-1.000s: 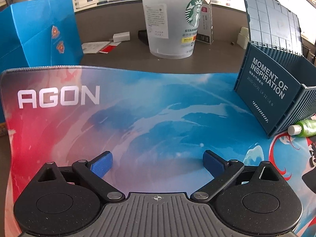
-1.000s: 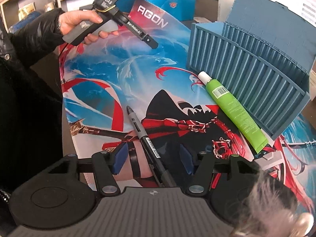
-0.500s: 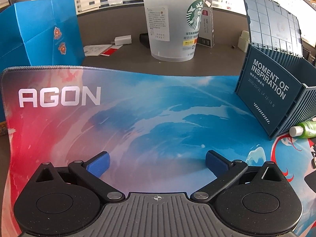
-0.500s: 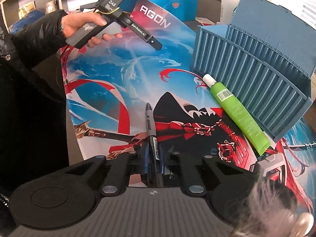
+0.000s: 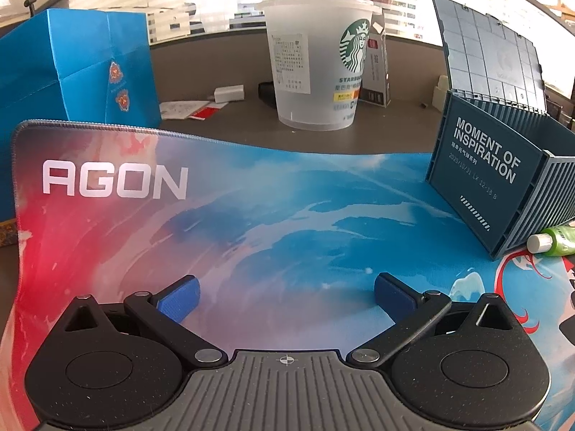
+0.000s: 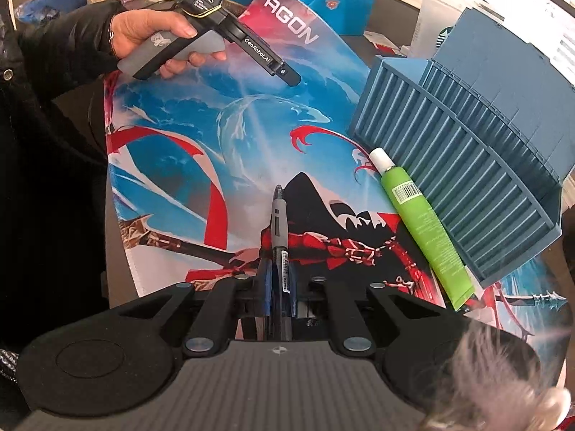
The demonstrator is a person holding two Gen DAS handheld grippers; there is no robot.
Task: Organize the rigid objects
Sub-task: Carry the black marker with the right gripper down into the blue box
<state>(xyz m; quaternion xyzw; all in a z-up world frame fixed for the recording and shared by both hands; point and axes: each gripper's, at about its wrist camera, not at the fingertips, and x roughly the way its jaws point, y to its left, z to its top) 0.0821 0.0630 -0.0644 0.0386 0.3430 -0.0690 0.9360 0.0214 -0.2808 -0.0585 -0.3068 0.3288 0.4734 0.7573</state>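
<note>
My right gripper (image 6: 279,285) is shut on a grey and black pen (image 6: 279,222), which points away along the fingers over the printed desk mat (image 6: 172,165). A green tube (image 6: 420,222) with a white cap lies on the mat against the ribbed wall of the blue container box (image 6: 467,179). My left gripper (image 5: 285,296) stands open above the mat (image 5: 251,215) with nothing between its blue pads. In the left wrist view the box (image 5: 481,168) stands at the right with its lid raised, and the tube's cap end (image 5: 551,244) shows beside it.
A frosted plastic cup (image 5: 316,61) stands on the desk beyond the mat, with a small carton (image 5: 375,68) behind it. A blue paper bag (image 5: 75,68) stands at the back left. A hand in a dark sleeve (image 6: 154,32) holds the left gripper.
The right gripper's jaws closed on the pen, which swung from slanting across them to lying straight between them. The left gripper barely moved and stayed open.
</note>
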